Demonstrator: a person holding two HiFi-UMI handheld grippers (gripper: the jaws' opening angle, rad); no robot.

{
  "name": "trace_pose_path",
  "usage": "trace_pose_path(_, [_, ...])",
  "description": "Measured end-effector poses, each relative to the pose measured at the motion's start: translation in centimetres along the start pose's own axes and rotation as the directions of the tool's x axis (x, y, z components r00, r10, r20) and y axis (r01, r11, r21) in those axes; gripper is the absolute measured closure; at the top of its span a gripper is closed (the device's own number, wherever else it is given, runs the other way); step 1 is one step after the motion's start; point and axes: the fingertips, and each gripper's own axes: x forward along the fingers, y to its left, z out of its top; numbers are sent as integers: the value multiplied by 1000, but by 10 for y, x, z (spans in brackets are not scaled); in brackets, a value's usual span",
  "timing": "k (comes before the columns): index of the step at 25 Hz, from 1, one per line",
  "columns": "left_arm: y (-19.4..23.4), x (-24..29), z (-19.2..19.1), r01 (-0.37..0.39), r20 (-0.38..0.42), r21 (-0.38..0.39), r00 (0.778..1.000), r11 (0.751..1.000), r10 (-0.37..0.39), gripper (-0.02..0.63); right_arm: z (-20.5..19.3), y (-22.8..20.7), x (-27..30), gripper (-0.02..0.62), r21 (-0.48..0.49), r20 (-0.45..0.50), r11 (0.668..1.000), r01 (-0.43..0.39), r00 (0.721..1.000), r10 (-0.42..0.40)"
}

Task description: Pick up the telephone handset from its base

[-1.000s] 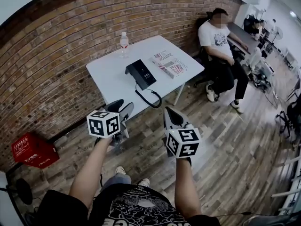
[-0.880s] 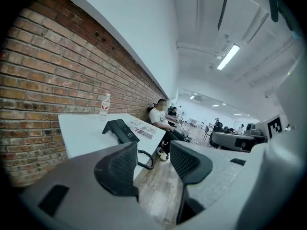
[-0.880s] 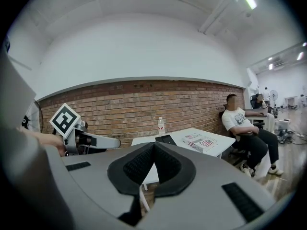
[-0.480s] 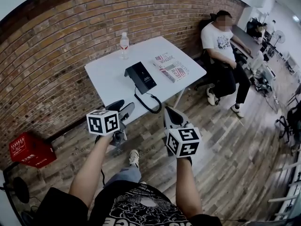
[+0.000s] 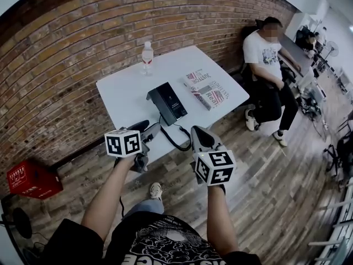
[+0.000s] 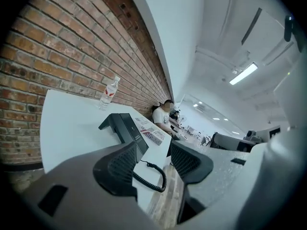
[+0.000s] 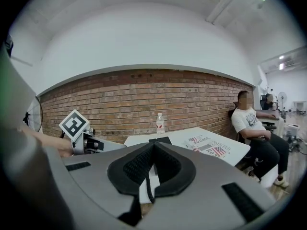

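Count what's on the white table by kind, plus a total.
telephone: 1
water bottle: 1
newspaper pile: 1
Total: 3

Telephone [image 5: 167,102]: in the head view, handset and base read as one black block; the join cannot be made out.
Coiled cord [image 7: 147,185]: in the right gripper view, only a sliver shows, through the slit between the jaws of the right hand-held gripper [image 7: 154,143].
Worktop [image 5: 118,87]: near edge partly covered by the left hand-held gripper [image 5: 146,130].
Bottle [image 5: 146,52]: label too small to read.
Red crate [image 5: 30,178]: lettering illegible.
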Motion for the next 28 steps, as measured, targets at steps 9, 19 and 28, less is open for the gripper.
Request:
trace_pose_path(9, [53,62,8,15,-73,-126,997,992,-24,400,16,-32,69,595,0,-34,1000,3,999,-3])
trace_pose_path(19, [99,113,0,43,-118,-303,990,952,-83,400,12,-59,122,597,8,-83,999,36,996,-35])
trace_pose_path(28, [108,139,3,113,-98,-404,981,908,-166,402,7,-72,150,595,19,-130,998,61,990,-58])
